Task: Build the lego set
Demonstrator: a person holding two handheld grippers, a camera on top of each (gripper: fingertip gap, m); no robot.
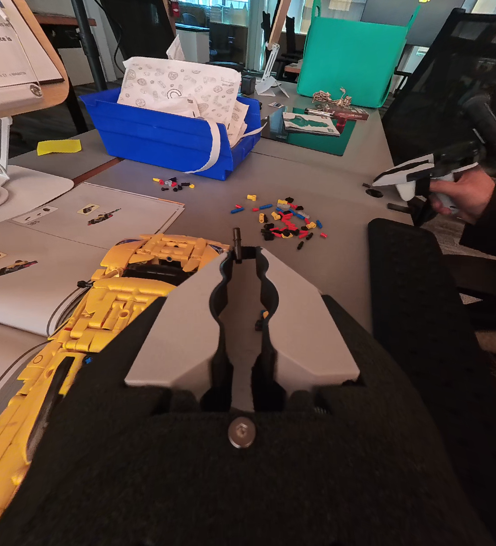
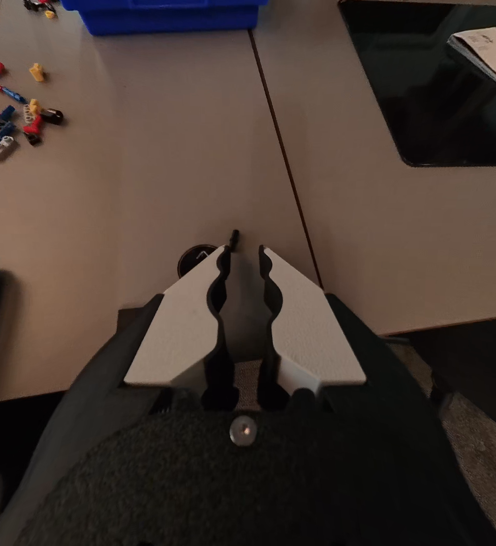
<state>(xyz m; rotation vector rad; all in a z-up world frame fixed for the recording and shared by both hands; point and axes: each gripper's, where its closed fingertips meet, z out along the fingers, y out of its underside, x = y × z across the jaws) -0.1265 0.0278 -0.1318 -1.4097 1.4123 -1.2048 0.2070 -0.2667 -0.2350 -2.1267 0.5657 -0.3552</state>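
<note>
My left gripper (image 1: 244,251) was pinched down on a black connector pin (image 1: 236,243), tips nearly together, with the pin standing upright and its top poking above the fingertips. Just off the left finger lay the yellow Lego car (image 1: 116,298), its open black cavity right beside the tips. I judged the step in hand was seating that pin into the car body. To do it well I needed the pin square to the hole, pushed straight along its own axis, with the car steadied so it wouldn't slide on the instruction booklet (image 1: 72,236) beneath it. A pin gripped that close to its end could easily pivot, so I wanted a slow push rather than a jab.

Beyond the tips sat the scatter of loose pins and connectors (image 1: 288,221) in red, blue, yellow and black, a smaller cluster (image 1: 173,183) further out, then the blue bin (image 1: 164,139) stuffed with printed paper bags (image 1: 181,85).

My right gripper (image 2: 243,247) was parted a little and held nothing. Ahead of its left fingertip lay a small black pin (image 2: 234,238) on the grey table (image 2: 152,192); whether the finger touched it I could not tell. A round black piece (image 2: 192,257) sat half hidden behind that same finger. The table seam ran away just to the right of the tips, and a dark glossy mat (image 2: 436,88) lay far off to the right.
</note>
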